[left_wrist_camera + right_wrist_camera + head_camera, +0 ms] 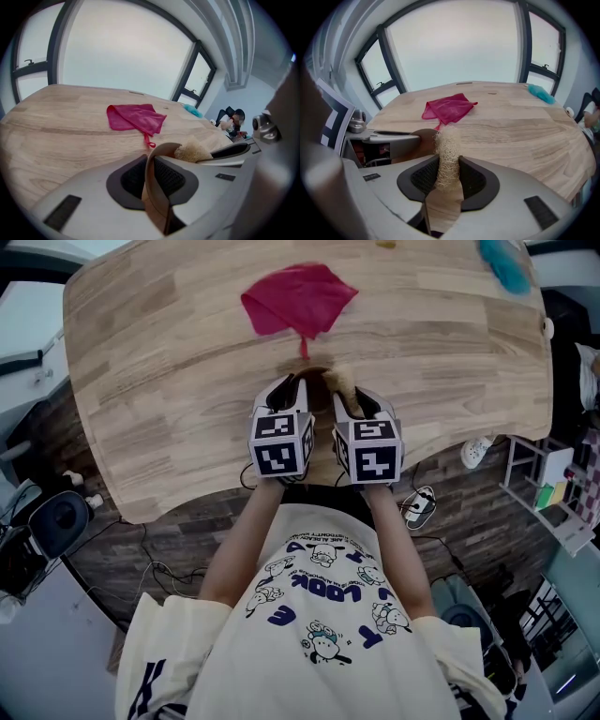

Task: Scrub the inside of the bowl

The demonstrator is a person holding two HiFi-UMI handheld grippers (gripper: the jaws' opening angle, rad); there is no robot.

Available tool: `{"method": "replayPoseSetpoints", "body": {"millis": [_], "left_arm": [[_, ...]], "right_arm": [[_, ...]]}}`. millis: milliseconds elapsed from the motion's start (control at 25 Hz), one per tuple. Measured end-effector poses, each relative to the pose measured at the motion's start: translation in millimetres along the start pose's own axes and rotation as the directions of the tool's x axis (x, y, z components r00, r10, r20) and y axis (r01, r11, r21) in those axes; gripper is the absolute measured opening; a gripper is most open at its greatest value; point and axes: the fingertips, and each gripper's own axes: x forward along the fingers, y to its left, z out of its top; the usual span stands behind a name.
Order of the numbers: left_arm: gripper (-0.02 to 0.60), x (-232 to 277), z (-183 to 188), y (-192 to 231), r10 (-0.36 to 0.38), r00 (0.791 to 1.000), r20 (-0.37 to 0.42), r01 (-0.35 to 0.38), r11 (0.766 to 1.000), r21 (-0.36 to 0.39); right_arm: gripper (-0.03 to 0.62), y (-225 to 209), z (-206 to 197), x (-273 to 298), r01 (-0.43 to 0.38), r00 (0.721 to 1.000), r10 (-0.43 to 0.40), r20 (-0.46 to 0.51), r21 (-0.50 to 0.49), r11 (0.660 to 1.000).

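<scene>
A small brown bowl [314, 374] hangs over the near edge of the wooden table, tipped on its side. My left gripper [296, 388] is shut on the bowl's rim [157, 180], one pad on each side of the thin wall. My right gripper [343, 392] is shut on a pale loofah scrubber [447, 157]. The scrubber [191, 151] sticks out past the pads right beside the bowl [421, 140]; I cannot tell whether they touch. The two grippers sit side by side, close together.
A crumpled pink cloth [298, 299] with a loop lies on the wooden table [169, 381] just beyond the grippers. A teal item [507, 262] sits at the far right corner. Cables, shoes and shelving are on the floor around the table.
</scene>
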Motion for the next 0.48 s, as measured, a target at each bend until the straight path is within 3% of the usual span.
{"method": "replayPoseSetpoints", "body": {"millis": [160, 480], "left_arm": [[0.074, -0.3, -0.5, 2.3, 0.017, 1.0, 0.012, -0.016, 0.997, -0.075], [0.078, -1.3, -0.4, 4.1, 0.04, 0.999, 0.025, -0.036, 0.989, -0.143]], "right_arm": [[0.121, 0.0, -4.0, -2.0, 0.019, 1.0, -0.019, -0.008, 0.072, 0.997], [0.121, 2.4, -12.1, -7.3, 0.025, 1.0, -0.028, 0.012, 0.211, 0.977]]}}
